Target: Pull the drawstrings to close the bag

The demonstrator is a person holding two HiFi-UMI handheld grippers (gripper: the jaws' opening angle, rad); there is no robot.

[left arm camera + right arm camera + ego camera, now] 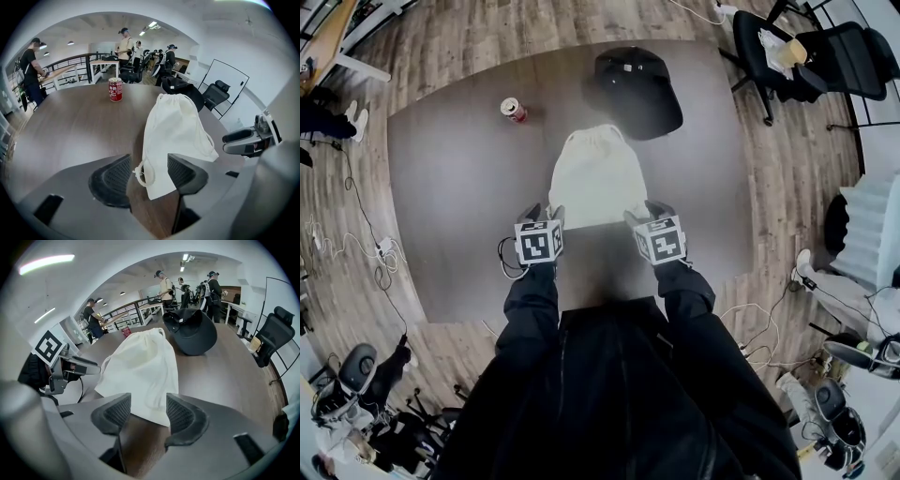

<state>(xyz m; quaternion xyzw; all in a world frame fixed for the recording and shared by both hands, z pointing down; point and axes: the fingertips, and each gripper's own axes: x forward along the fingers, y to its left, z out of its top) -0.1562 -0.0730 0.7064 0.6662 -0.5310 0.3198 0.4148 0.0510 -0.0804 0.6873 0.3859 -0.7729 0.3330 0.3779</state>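
A cream drawstring bag (598, 176) lies flat on the dark brown table (450, 187), its gathered mouth at the far end. My left gripper (544, 216) sits at the bag's near left corner and my right gripper (654, 212) at its near right corner. In the left gripper view the bag (176, 126) reaches down between the open jaws of the left gripper (149, 174), and a knotted cord loop (142, 171) lies loose there, not pinched. In the right gripper view the right gripper (144, 412) stands open around the corner of the bag (140, 366), with its pads off the cloth.
A red can (514, 110) stands at the table's far left. A black cap (636, 89) lies just beyond the bag. Office chairs (825, 56) stand off the table to the right. Several people stand in the background past the table's far edge.
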